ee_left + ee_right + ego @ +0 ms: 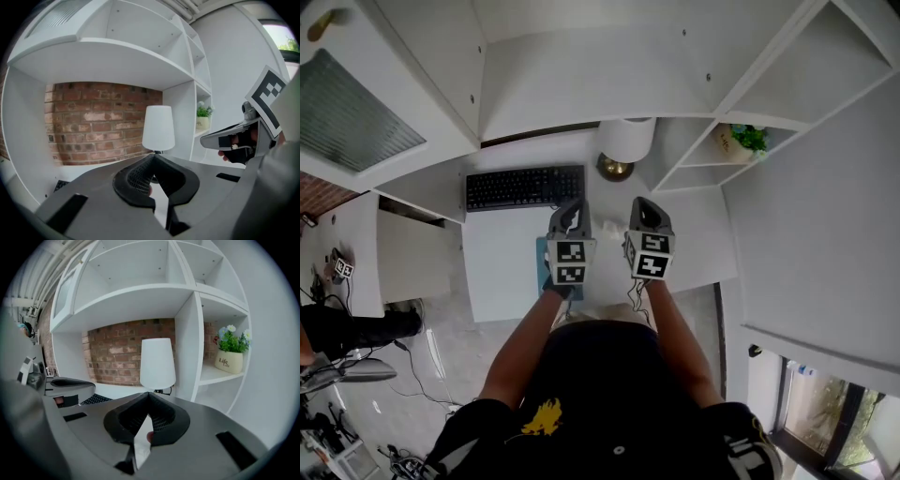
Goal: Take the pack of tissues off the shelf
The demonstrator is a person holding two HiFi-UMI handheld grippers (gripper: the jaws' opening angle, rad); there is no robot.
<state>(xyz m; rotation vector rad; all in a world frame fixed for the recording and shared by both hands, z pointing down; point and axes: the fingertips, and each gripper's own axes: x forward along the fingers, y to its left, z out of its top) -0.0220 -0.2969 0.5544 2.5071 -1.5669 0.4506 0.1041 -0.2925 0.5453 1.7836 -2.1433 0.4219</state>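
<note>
Though pinched shut on nothing, face the bench's (502,253) far edge: left gripper (153,156), right gripper (148,393); shelf (220,375) nearer the right one; tissue pack unseen.

Seen from above, the person's left forearm (523,337) and right forearm (678,337) reach forward. The left gripper (571,212) and the right gripper (646,208) sit side by side, close together, pointing away and slightly down. Both sets of jaws are closed tip to tip on nothing.
</note>
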